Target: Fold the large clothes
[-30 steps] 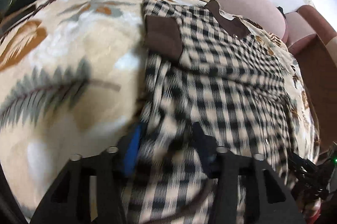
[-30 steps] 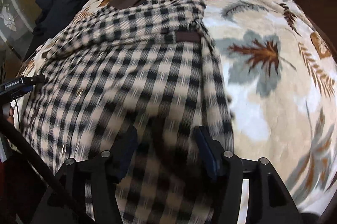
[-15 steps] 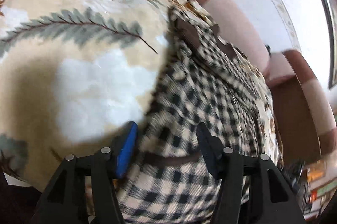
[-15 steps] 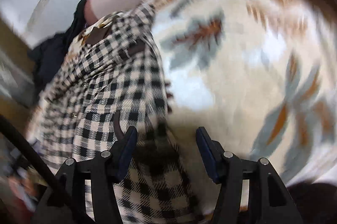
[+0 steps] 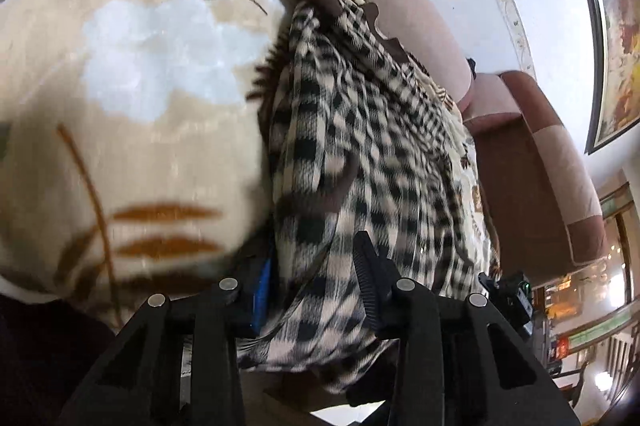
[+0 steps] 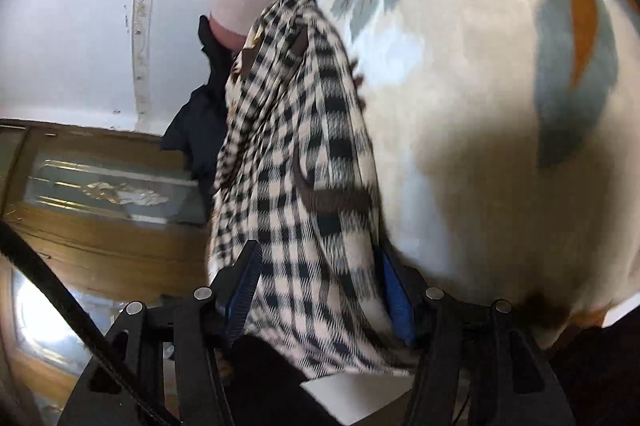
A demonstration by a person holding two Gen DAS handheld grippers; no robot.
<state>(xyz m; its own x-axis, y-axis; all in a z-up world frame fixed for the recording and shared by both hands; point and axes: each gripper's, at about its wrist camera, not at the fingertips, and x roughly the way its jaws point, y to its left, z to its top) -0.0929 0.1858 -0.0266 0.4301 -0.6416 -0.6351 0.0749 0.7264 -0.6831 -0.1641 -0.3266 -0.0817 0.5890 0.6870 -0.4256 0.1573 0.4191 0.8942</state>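
A black-and-cream checked garment (image 5: 360, 129) with brown trim lies spread on a leaf-print blanket (image 5: 132, 73) over a sofa. Its near hem hangs over the front edge. My left gripper (image 5: 316, 282) is at the hem's left corner. Its jaws are closing, with a bunch of checked cloth between the blue pad (image 5: 262, 290) and the black finger. In the right wrist view the same garment (image 6: 304, 145) runs away from me. My right gripper (image 6: 320, 286) is at the hem's right corner, open, and the cloth fills the gap between its pads.
A pink and brown sofa back (image 5: 416, 5) and armrest (image 5: 560, 177) rise behind the blanket. Dark clothes (image 6: 200, 121) are heaped at the far end. A wooden cabinet (image 6: 100, 193) stands to the left in the right wrist view.
Both grippers have come back from over the garment's middle to its near hem and rolled. The left jaws opened wider, then narrowed around the cloth. The right jaws kept their width.
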